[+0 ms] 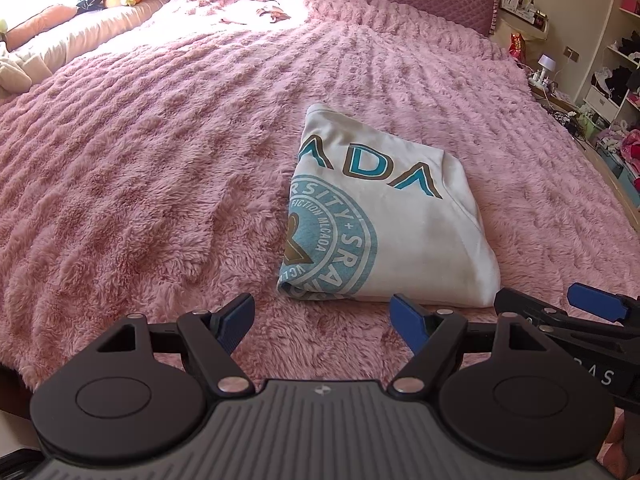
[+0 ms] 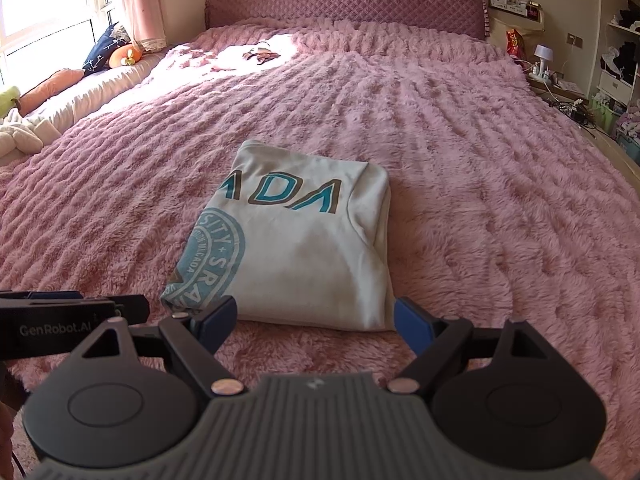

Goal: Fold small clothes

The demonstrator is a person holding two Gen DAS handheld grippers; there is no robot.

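A white T-shirt (image 1: 400, 232) with teal and brown lettering and a round teal print lies folded into a compact rectangle on the pink fluffy bedspread (image 1: 160, 160). It also shows in the right wrist view (image 2: 304, 248). My left gripper (image 1: 322, 320) is open and empty, just in front of the shirt's near edge. My right gripper (image 2: 316, 320) is open and empty, its fingertips at the shirt's near edge. The right gripper shows at the right of the left wrist view (image 1: 576, 308), and the left gripper at the left of the right wrist view (image 2: 80, 308).
A quilted pink headboard (image 2: 344, 4) stands at the far end. Cushions and soft toys (image 2: 116, 54) lie along the window side at left. A small garment (image 2: 260, 55) lies far up the bed. Shelves and a cluttered nightstand (image 2: 560, 80) stand at right.
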